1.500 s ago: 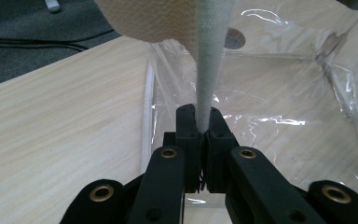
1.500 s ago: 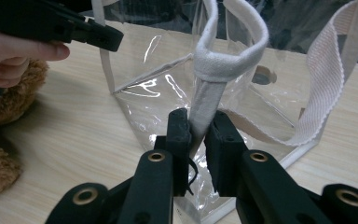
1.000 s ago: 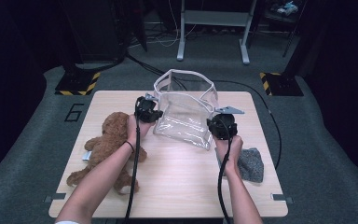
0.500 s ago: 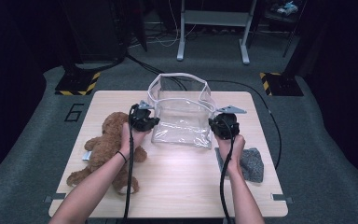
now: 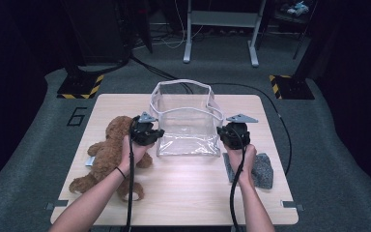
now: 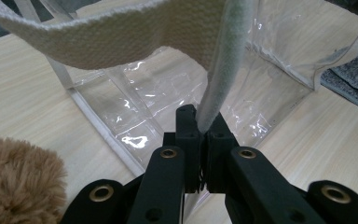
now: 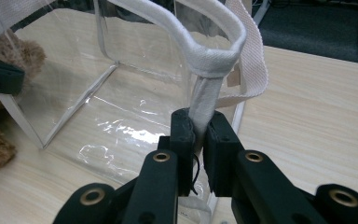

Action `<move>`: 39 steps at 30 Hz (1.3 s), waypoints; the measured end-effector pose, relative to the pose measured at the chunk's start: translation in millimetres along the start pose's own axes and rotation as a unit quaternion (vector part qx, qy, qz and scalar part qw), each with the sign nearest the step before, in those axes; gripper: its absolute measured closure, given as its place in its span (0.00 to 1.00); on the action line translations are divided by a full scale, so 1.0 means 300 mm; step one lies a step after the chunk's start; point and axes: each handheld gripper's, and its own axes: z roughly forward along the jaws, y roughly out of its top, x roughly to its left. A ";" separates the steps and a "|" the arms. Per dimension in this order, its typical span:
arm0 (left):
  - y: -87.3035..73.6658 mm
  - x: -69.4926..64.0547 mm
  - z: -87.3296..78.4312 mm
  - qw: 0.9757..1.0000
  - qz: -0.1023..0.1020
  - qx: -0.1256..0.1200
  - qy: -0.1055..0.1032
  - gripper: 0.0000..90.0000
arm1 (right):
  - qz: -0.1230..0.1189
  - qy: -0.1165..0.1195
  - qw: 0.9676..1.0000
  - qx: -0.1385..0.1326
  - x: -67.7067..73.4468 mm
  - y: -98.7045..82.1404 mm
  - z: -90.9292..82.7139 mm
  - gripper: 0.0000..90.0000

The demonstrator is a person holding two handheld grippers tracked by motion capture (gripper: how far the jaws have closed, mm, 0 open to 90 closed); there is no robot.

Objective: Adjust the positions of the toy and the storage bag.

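— On the counter (image 5: 183,193), in the middle toward its far edge, what stands there?

— A clear plastic bag (image 5: 187,133) with white webbing trim, upright and mouth open. Through its walls I see only its own creased bottom and the wood beneath; nothing lies inside.

— And who has hold of it?

— Both sides are held. The left gripper (image 5: 147,133) is at the bag's left edge; in the left gripper view its fingers (image 6: 189,135) are pressed together on the white trim strip (image 6: 219,79) that hangs down between them. The right gripper (image 5: 234,133) is at the bag's right edge, and in the right gripper view its fingers (image 7: 184,135) are clamped nearly closed on the white webbing there, just below the loop of the handle (image 7: 214,56).

— What lies around the bag?

— A brown teddy bear (image 5: 108,154) lies on the counter to the left, just beside the bag and under the left hand. A grey cloth (image 5: 263,169) lies to the right, near the right hand, apart from the bag.
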 end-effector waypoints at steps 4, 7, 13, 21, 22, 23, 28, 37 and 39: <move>-0.007 0.008 -0.008 1.000 -0.004 0.000 0.002 0.97 | -0.008 0.004 1.000 0.000 0.021 -0.011 -0.013 0.93; -0.009 0.015 -0.013 1.000 -0.004 0.003 0.001 0.96 | -0.011 0.006 1.000 0.000 0.030 -0.014 -0.018 0.93; -0.015 0.016 -0.018 1.000 -0.004 0.002 0.001 0.96 | -0.014 0.010 1.000 0.000 0.042 -0.023 -0.027 0.93; -0.007 0.026 -0.033 1.000 -0.026 0.007 0.004 0.64 | -0.019 0.009 1.000 0.001 0.032 -0.017 -0.041 0.69; -0.005 0.029 -0.044 1.000 -0.025 0.007 0.009 0.57 | -0.018 0.009 1.000 0.001 0.026 -0.018 -0.046 0.66; -0.001 0.034 -0.057 0.999 -0.034 0.006 0.009 0.46 | -0.013 0.007 1.000 -0.002 0.011 -0.021 -0.061 0.56; 0.010 0.043 -0.095 0.999 -0.031 0.012 0.016 0.32 | 0.000 0.007 1.000 -0.001 -0.022 -0.038 -0.086 0.42; 0.012 0.077 -0.147 0.999 -0.035 0.026 0.013 0.24 | 0.011 -0.009 1.000 0.010 -0.078 -0.094 -0.102 0.21; 0.015 0.085 -0.163 0.999 -0.040 0.027 0.011 0.21 | 0.012 -0.019 1.000 0.022 -0.102 -0.125 -0.101 0.17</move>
